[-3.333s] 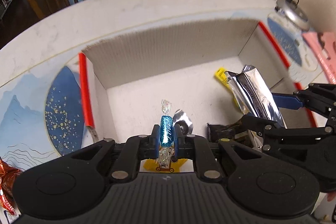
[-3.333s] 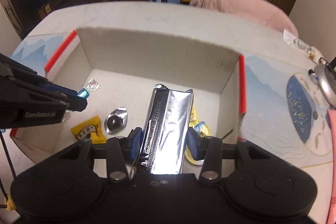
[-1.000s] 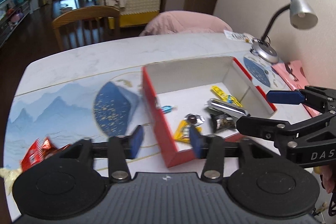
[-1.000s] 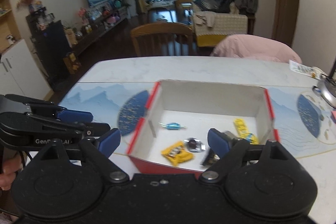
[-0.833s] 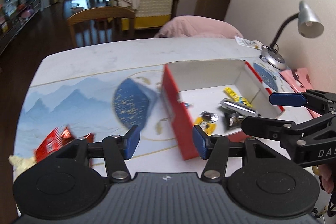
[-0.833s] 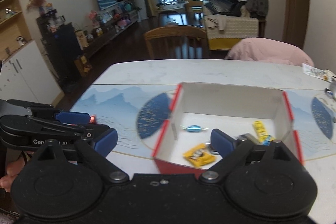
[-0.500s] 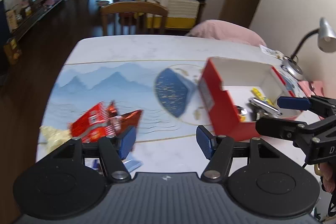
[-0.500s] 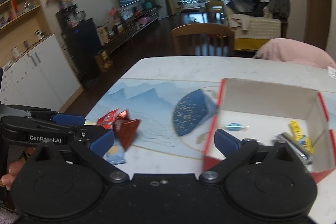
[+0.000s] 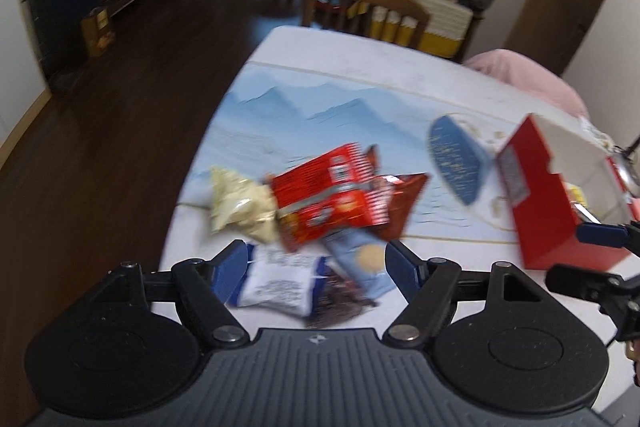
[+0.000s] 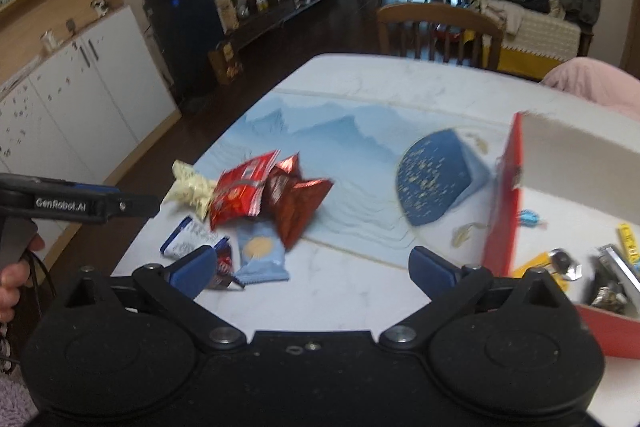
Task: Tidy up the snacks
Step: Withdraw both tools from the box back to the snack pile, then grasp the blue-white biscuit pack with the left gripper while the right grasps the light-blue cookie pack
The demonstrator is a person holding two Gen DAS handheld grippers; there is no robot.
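Note:
A pile of snack packets lies near the table's left edge: a red packet [image 9: 328, 195], a dark red one [image 9: 400, 203], a pale popcorn bag [image 9: 240, 203], a light blue biscuit packet [image 9: 364, 263] and a white-and-blue packet [image 9: 276, 283]. My left gripper [image 9: 316, 267] hovers over the nearest packets, its jaws opening, pressing on nothing. My right gripper [image 10: 312, 271] stands wide open and empty over bare table beside the biscuit packet [image 10: 260, 255]. The red box [image 10: 504, 195] at the right holds a blue candy [image 10: 530, 217], a yellow bar [image 10: 628, 239] and other sweets.
The white table [image 10: 360, 291] carries a blue mountain-print mat [image 10: 432, 179]. Its left edge drops to dark floor close to the pile. A wooden chair [image 10: 436, 27] stands at the far side. A hand [image 10: 12, 287] holds the left gripper [image 10: 80, 205].
Both grippers let go of the blue candy and silver packet in the box, then swung left to the snack pile. The left jaws have widened over the last second.

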